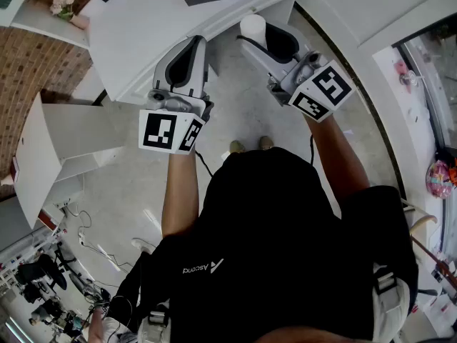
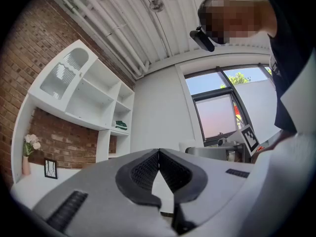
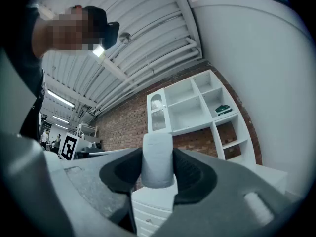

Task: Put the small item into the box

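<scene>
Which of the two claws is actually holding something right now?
The right claw: its jaws are clamped on a white cylinder. The left claw has its jaws closed together with nothing between them.

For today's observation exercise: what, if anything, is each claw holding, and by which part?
Right claw: a white cylinder, pinched across its curved sides, one end poking past the tips. Left claw: shut, holding nothing.
</scene>
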A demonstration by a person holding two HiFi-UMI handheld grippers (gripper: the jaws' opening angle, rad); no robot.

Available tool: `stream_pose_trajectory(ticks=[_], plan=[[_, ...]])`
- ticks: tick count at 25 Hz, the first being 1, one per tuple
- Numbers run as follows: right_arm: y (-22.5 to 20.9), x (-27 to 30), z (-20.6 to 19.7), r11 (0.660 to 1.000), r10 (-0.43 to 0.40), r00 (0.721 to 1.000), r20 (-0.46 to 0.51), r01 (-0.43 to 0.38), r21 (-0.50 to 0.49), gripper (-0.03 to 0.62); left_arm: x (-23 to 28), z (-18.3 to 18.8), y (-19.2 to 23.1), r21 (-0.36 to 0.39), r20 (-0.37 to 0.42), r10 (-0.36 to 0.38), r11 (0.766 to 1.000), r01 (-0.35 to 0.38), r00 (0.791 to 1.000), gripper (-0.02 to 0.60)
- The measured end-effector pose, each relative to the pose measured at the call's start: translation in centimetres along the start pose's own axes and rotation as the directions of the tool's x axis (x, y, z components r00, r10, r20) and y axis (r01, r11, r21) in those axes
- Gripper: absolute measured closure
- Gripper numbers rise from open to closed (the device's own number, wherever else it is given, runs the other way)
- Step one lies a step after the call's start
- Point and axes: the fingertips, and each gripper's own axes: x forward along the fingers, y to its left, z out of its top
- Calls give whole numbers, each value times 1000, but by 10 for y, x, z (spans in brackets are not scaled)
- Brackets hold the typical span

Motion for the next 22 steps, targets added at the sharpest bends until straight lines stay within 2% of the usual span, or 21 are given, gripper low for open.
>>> stream_pose_trajectory(ticks=[8,22], plan=[[-16,-8,5,1000,11,1000,3,-11,27,411,13,-6,-6,10,-14,11,1000,-11,1000,583],[-64,-23,8,996,74,997,-1,-73,41,411,53,-20,-14,50,-27,88,995,-87,996,583]])
